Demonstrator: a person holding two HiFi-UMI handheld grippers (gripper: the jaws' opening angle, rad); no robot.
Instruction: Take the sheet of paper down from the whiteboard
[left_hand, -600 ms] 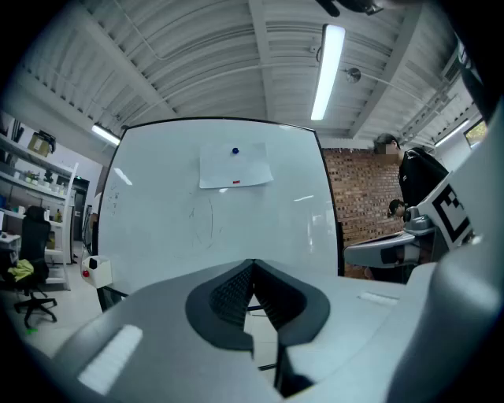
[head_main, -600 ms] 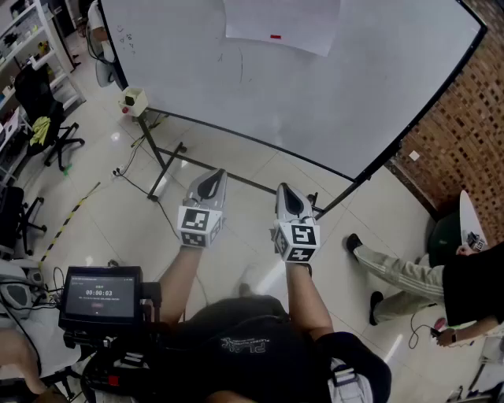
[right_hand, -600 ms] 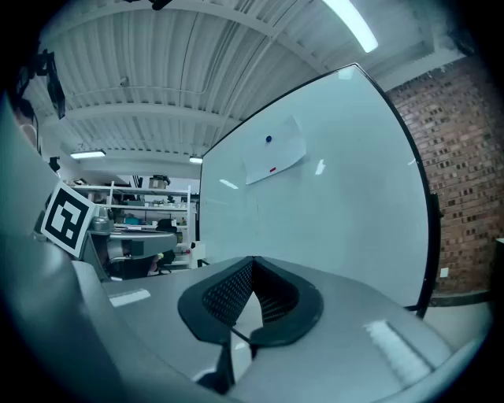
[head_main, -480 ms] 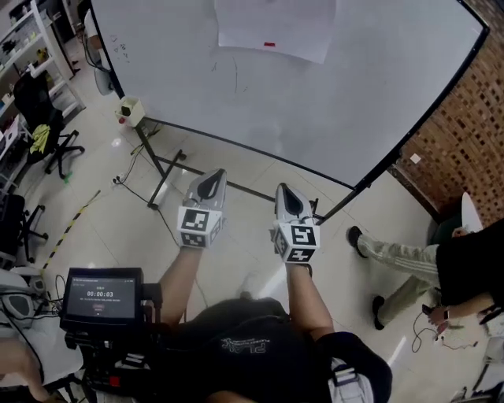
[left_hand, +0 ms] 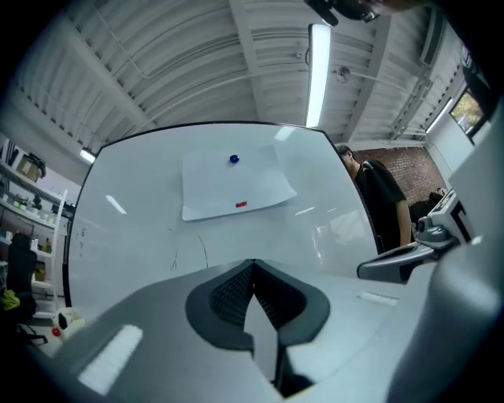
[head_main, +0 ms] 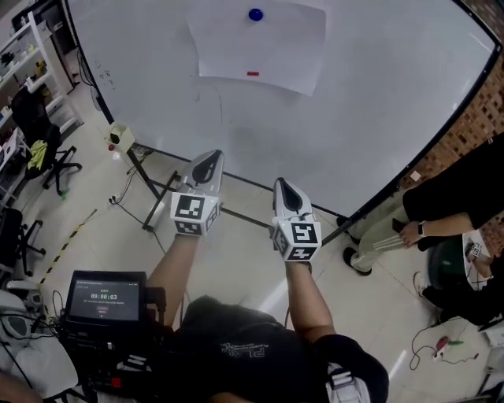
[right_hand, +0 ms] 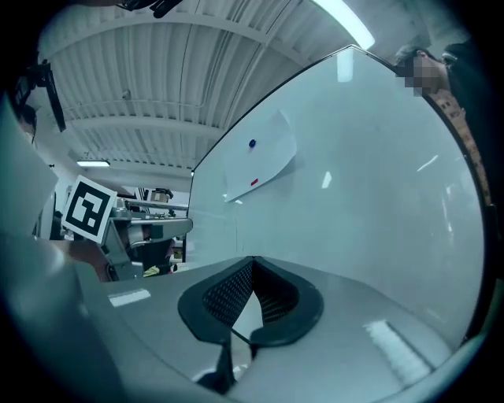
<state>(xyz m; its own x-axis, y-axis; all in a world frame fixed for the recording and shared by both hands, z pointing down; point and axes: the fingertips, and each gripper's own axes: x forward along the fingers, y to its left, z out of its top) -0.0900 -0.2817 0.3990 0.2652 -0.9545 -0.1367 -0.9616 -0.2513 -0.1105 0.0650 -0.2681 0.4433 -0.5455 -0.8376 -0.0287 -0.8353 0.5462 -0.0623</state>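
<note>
Left gripper (head_main: 209, 160) rose toward sheet of paper (head_main: 260, 47) ahead; it and your right gripper (head_main: 286, 191) clenched empty. Yanking under magnet (head_main: 255, 14) risks tearing.

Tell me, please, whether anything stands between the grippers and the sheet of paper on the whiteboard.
Nothing visible does: left gripper and right gripper, both shut, face the sheet of paper across open air; a blue magnet pins it.
</note>
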